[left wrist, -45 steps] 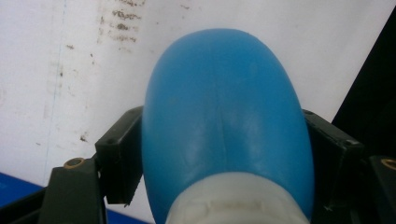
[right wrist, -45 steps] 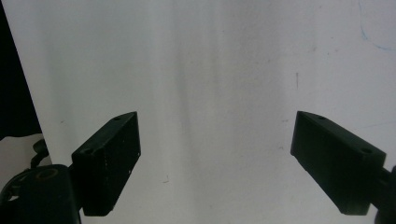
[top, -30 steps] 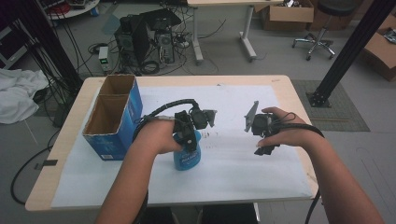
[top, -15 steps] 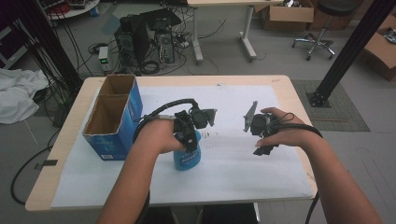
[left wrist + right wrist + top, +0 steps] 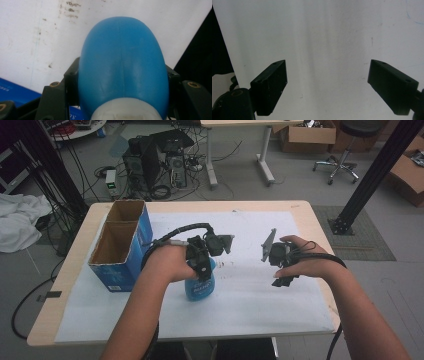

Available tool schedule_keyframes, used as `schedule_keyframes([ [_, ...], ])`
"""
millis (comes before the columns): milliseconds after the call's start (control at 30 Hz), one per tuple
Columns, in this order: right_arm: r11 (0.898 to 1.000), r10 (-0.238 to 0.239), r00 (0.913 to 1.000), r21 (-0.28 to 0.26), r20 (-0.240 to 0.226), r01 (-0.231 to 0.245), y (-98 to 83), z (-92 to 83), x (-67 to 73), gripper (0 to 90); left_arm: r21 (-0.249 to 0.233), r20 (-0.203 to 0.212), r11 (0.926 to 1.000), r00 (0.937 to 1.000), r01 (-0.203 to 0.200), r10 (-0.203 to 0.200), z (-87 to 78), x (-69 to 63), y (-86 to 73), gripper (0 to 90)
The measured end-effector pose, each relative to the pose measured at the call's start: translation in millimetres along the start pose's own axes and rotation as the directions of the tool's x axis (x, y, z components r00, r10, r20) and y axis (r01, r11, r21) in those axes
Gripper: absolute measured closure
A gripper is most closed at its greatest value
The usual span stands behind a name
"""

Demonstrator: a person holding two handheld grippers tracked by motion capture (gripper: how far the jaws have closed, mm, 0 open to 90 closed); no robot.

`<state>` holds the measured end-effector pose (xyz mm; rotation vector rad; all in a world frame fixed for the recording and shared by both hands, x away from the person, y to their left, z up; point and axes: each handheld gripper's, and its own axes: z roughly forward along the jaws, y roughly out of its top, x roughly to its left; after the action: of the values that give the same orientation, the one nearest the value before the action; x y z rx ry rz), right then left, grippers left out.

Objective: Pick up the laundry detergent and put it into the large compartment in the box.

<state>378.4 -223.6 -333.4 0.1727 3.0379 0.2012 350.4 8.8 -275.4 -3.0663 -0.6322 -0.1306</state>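
So the grab looks done: the left tool (image 5: 202,265) has its jaws clamped on the blue bottle (image 5: 199,287), one on each flank. From the left gripper view the bottle (image 5: 122,62) bulges right up between the two black jaws, with a white collar showing at the bottom edge, so the tool comes at it from above and grips it high up near the top.

The bottle is upright on the white sheet (image 5: 260,305) covering the worktop (image 5: 67,285), about mid-table and just right of the blue cardboard box (image 5: 122,250). It appears to be sitting on the sheet, not lifted yet, though I can't see the base clearly.

The right tool (image 5: 276,257) hangs off to the right, well apart from the bottle, jaws spread wide with nothing in them; bare sheet below.

What's left, I'd guess: lift it and move it, maybe into one of the box's two open compartments.
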Motion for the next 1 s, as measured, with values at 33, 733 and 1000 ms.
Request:
schedule_keyframes([
  [33, 1.000, 0.006, 1.0000, 0.001, -0.001, -0.006, 0.0, 0.0, 0.6, 16.0, 0.001, -0.002, 1.0000, 1.0000, 0.003, -0.003, -4.4, 0.2, -0.9, 38.6],
  [733, 1.000, -0.006, 0.9999, 0.003, 0.011, 0.006, 3.9, -8.9, 2.3, 15.9, 0.017, 0.002, 0.9666, 0.9668, 0.256, -0.256, -88.7, 36.2, -31.6, 38.5],
  [1000, 1.000, 0.000, 1.0000, 0.003, 0.006, 0.000, 3.3, -8.8, 2.0, 15.9, -0.001, 0.007, 0.9321, 0.9321, 0.362, -0.362, -117.3, 55.2, -43.7, 38.4],
])
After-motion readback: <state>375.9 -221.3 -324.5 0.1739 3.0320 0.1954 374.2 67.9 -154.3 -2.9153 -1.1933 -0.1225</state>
